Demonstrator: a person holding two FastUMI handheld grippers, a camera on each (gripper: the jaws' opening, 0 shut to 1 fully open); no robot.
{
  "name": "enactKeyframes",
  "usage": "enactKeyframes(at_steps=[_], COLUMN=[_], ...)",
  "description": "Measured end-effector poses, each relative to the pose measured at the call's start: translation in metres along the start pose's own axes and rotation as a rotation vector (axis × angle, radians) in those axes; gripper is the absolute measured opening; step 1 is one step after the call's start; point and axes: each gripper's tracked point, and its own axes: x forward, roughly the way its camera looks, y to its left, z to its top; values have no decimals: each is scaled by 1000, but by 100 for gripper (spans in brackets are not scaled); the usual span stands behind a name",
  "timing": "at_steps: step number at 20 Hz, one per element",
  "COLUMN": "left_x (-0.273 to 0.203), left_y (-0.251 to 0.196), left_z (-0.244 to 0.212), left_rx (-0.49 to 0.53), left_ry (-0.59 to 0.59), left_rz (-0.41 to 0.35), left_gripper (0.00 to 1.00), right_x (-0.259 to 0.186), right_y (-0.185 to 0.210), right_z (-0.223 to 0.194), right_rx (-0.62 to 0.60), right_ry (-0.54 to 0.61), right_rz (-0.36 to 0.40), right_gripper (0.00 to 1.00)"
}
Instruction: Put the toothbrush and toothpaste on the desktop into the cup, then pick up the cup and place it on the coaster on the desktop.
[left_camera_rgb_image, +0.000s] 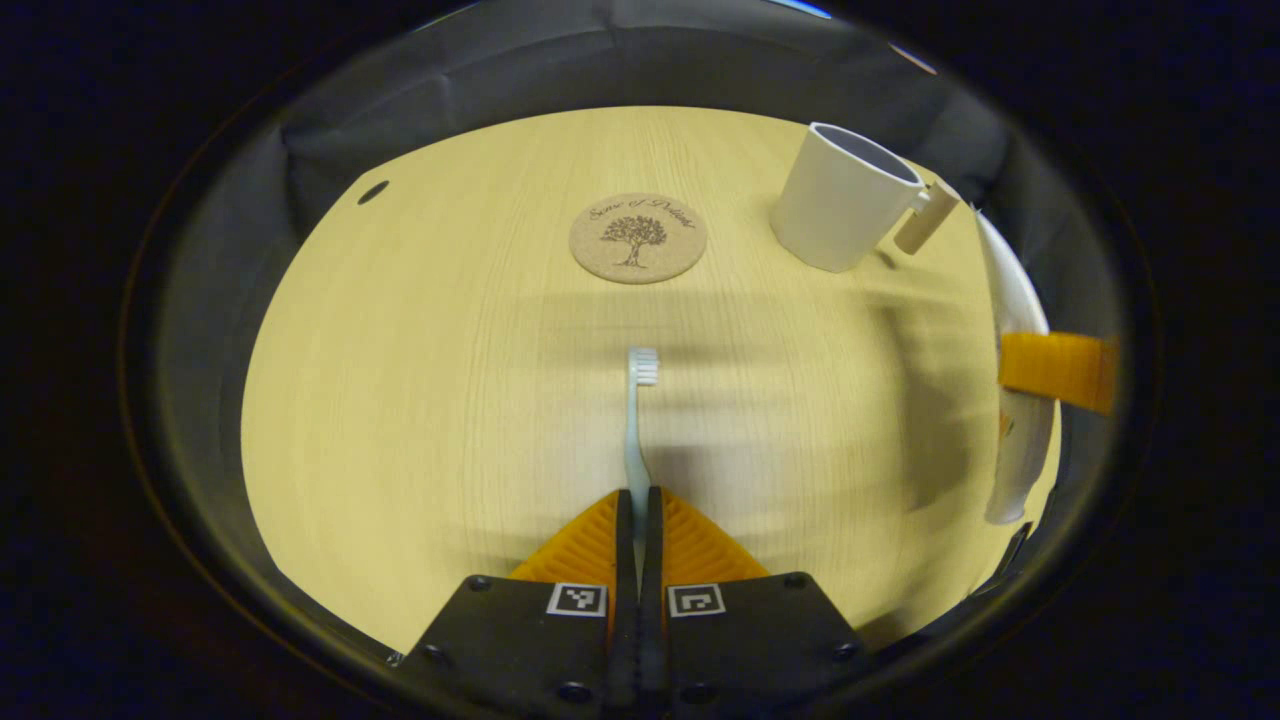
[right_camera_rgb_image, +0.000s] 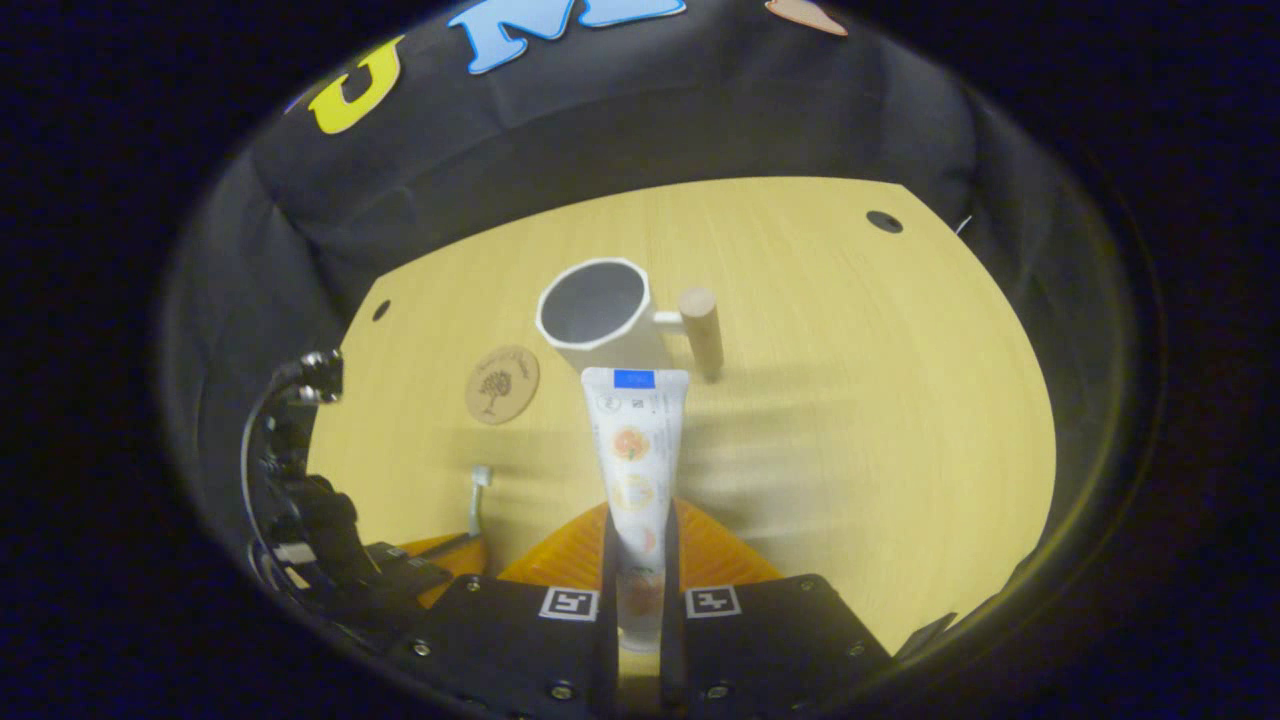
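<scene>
In the left gripper view my left gripper (left_camera_rgb_image: 637, 500) is shut on the handle of a pale toothbrush (left_camera_rgb_image: 637, 420), whose bristled head points away over the wooden desktop (left_camera_rgb_image: 420, 380). The white cup (left_camera_rgb_image: 842, 197) with a wooden handle stands upright at the far right, and the round cork coaster (left_camera_rgb_image: 638, 238) lies ahead. In the right gripper view my right gripper (right_camera_rgb_image: 637, 525) is shut on a white toothpaste tube (right_camera_rgb_image: 634, 450), held above the desk just short of the cup (right_camera_rgb_image: 598, 318). The coaster (right_camera_rgb_image: 502, 384) lies left of the cup. The left gripper (right_camera_rgb_image: 440, 550) with the toothbrush (right_camera_rgb_image: 477, 500) shows low left.
The toothpaste tube (left_camera_rgb_image: 1015, 380) and an orange finger (left_camera_rgb_image: 1058, 370) of the right gripper show at the right edge of the left gripper view. Small dark holes (right_camera_rgb_image: 884, 221) mark the desk's far corners. Black cloth walls close in the desk.
</scene>
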Motion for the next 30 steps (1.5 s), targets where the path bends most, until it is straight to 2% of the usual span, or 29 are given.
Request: enactKeyframes(at_steps=[5,7,10,15,20,27,30], left_x=[0,0,-5,-36,-87,-166,-184], left_y=[0,1,9,18,16,27,30], left_z=[1,2,6,38,83,120,137], left_rx=[-11,-30,-64,-33,-14,-100,-85], left_ry=[-13,-30,-68,-233,-405,-556,-609], left_rz=[-2,-2,-4,25,42,79,114], left_gripper=[9,6,8,8,8,8,8], right_x=[-19,-21,-22,-8,15,45,49], right_y=[26,35,40,44,42,48,53], right_z=[82,118,148,184,200,194,187], right_rx=[18,14,3,35,55,1,-41], right_ry=[-230,-333,-416,-461,-496,-487,-479], right_rz=[69,91,99,108,115,86,80], right_gripper=[17,17,17,17,17,17,19])
